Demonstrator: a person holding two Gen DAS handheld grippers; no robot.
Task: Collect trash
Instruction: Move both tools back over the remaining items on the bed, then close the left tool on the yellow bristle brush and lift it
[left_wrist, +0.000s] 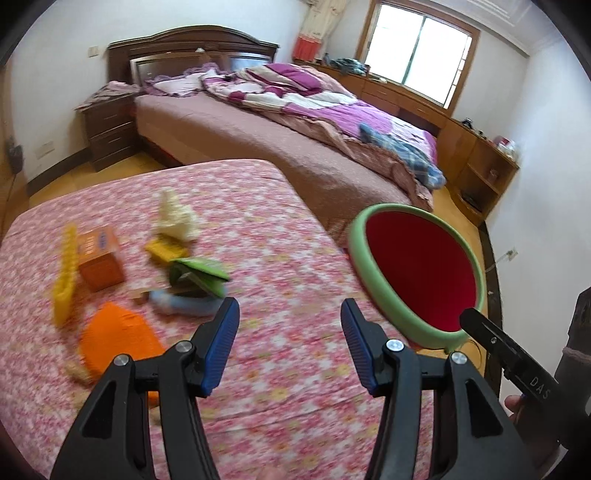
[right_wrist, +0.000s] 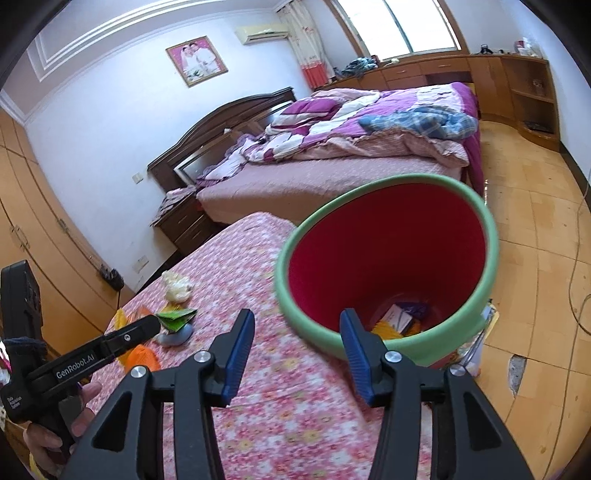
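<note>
- Bedroom setting: bed (left_wrist: 295, 122) with purple quilt at twelve o'clock in the left wrist view, flowered surface (left_wrist: 258, 258) filling the foreground.
- Red bin with green rim (right_wrist: 284, 280) just off the surface's edge, at two o'clock of the left wrist view, mouth tilted toward the right camera; some trash already visible at its bottom.
- Left gripper (left_wrist: 290, 325): jaws apart, nothing between them.
- Right gripper (right_wrist: 297, 332): jaws apart and empty, hanging at the bin's mouth.
- Trash cluster at nine o'clock of the left wrist view: one orange box (left_wrist: 99, 258), one orange wrapper (left_wrist: 118, 339), one yellow strip (left_wrist: 66, 273), one yellow packet (left_wrist: 166, 251), one green packet (left_wrist: 199, 277), one pale crumpled wad (left_wrist: 175, 218), one bluish item (left_wrist: 184, 304); blur makes further counting unsure.
- Likely step: reaching for the next piece. Best taken from the cluster's near edge, jaws squarely over one piece, closing on its narrow side, without scattering neighbours.
</note>
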